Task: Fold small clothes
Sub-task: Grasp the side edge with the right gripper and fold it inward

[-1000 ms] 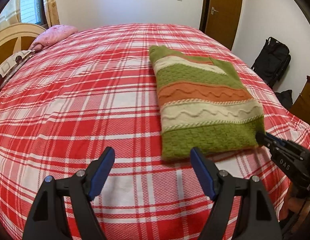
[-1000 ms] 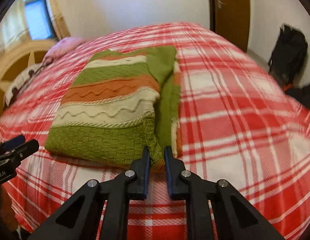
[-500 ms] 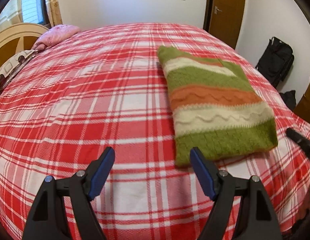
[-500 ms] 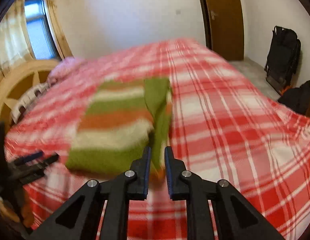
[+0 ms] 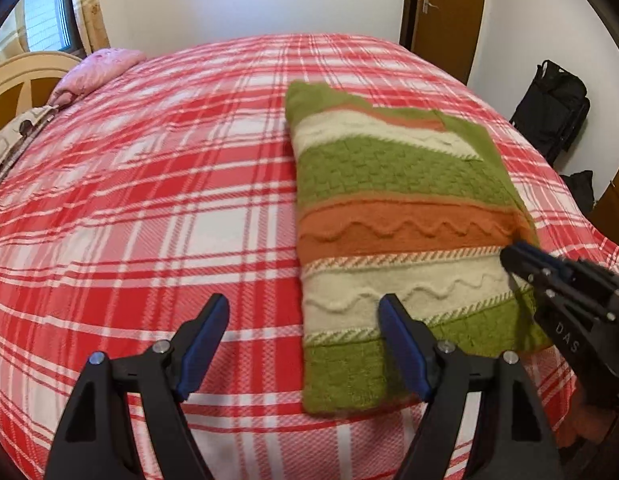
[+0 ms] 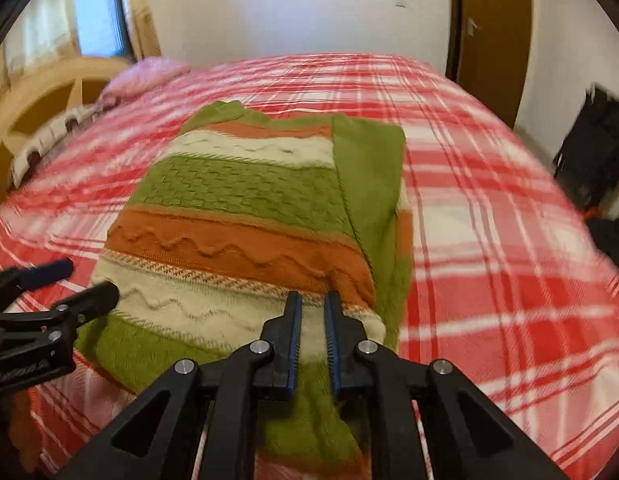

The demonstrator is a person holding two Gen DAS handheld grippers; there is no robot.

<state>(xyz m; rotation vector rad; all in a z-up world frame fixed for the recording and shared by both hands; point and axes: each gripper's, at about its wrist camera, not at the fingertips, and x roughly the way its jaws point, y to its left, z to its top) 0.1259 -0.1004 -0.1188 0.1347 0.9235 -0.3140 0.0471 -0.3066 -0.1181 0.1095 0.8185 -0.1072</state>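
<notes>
Our left gripper [image 5: 303, 342] stays spread wide, now straddling the near left edge of the folded striped sweater [image 5: 393, 236] on the plaid bed [image 5: 149, 208]; a second ago it hung short of it. Our right gripper [image 6: 310, 322], fingers nearly together and holding nothing, has moved forward over the sweater's near right corner

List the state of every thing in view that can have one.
Sweater: folded, flat on the bed.
Left tool: open, empty, at the sweater's near left corner.
Right tool: nearly shut, over the sweater's near right edge; grip unclear.
Door: closed.
</notes>
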